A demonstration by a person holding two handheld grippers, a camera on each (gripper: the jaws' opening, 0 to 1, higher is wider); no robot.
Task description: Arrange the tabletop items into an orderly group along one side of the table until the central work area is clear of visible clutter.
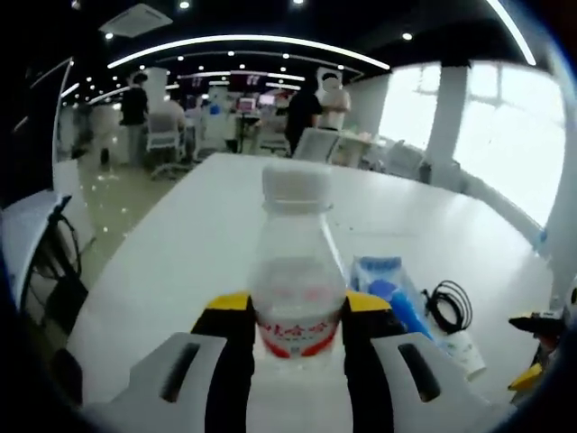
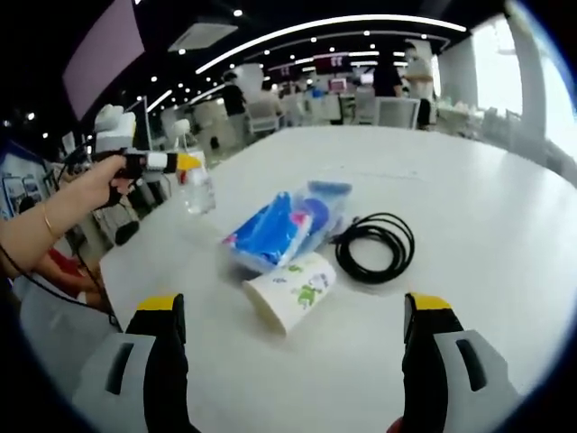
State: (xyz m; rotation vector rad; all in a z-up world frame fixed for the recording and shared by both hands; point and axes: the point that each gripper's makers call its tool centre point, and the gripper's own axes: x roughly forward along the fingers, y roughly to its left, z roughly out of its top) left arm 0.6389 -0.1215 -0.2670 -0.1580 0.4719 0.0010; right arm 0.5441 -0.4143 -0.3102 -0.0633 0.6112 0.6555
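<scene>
Water bottle: the left gripper is clamping its labelled waist near the table edge; light, smooth, crushable plastic, probably best gripped there. Paper cup: lying tipped beside the blue packet and black cable; flimsy. Right gripper is hovering wide open, holding nothing.

Red-labelled clear bottle, blue packet, black cable.
</scene>
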